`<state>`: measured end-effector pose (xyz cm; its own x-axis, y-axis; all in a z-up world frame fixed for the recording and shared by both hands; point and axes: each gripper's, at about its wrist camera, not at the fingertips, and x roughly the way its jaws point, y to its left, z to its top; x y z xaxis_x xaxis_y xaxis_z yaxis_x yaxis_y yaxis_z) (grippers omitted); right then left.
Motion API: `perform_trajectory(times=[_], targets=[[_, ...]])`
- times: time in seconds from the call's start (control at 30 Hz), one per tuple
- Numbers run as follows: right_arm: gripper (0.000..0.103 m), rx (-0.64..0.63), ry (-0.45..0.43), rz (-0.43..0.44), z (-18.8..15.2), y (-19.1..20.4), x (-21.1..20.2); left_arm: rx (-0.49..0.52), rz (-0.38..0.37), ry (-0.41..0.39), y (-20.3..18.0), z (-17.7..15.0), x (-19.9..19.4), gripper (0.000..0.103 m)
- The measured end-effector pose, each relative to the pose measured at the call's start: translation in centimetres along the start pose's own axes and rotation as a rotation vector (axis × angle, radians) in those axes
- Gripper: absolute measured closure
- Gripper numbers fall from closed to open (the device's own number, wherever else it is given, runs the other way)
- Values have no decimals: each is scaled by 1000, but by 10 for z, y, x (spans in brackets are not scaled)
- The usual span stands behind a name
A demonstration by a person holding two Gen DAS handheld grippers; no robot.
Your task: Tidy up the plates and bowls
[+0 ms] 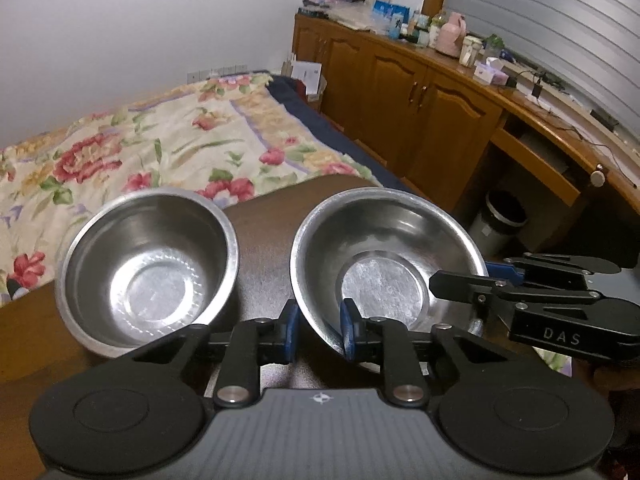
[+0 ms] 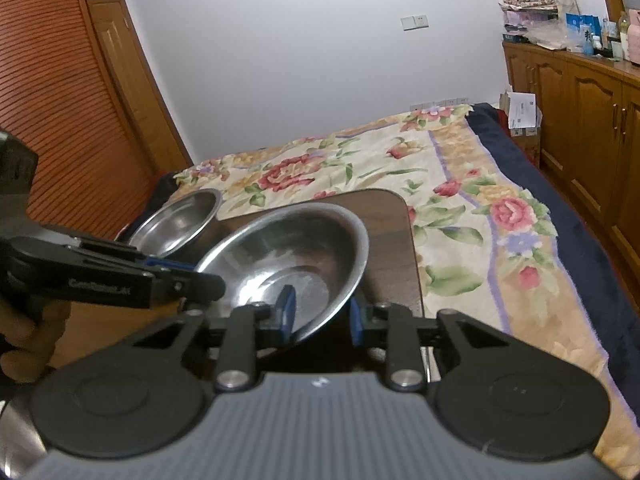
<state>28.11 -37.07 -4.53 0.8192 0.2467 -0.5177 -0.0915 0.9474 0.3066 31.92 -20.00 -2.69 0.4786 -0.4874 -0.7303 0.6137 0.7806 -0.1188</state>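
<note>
Two steel bowls stand on a dark brown table. The left bowl is deeper; it also shows in the right wrist view. The right bowl is wider and shows tilted in the right wrist view. My left gripper is open, its jaws straddling the right bowl's near-left rim. My right gripper is open, its jaws straddling the same bowl's near rim, one blue pad inside the bowl. The right gripper also shows in the left wrist view, and the left gripper in the right wrist view.
A bed with a floral blanket lies beyond the table. A wooden cabinet with bottles and boxes runs along the right. A grey bin stands under the desk. A slatted wooden door is at the left.
</note>
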Motion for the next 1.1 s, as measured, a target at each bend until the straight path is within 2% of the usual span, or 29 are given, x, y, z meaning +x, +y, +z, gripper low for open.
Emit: perform_trajectory(times=[0.17,0.57,0.8,1.1], targets=[[76,-1,-38,16,4,8,-15,39,18,-62,-7,4,-32,79],[76,-66,-117,27,22,45,-56,55,27,-166,-12,-3,-101,79],[76,-101,-139,41,27,67,-77,59,34,-213,-13,-17,-138,79],[76,-126,-150,68,17,88,-94,49,38,-244,-12,-50,-171,79]])
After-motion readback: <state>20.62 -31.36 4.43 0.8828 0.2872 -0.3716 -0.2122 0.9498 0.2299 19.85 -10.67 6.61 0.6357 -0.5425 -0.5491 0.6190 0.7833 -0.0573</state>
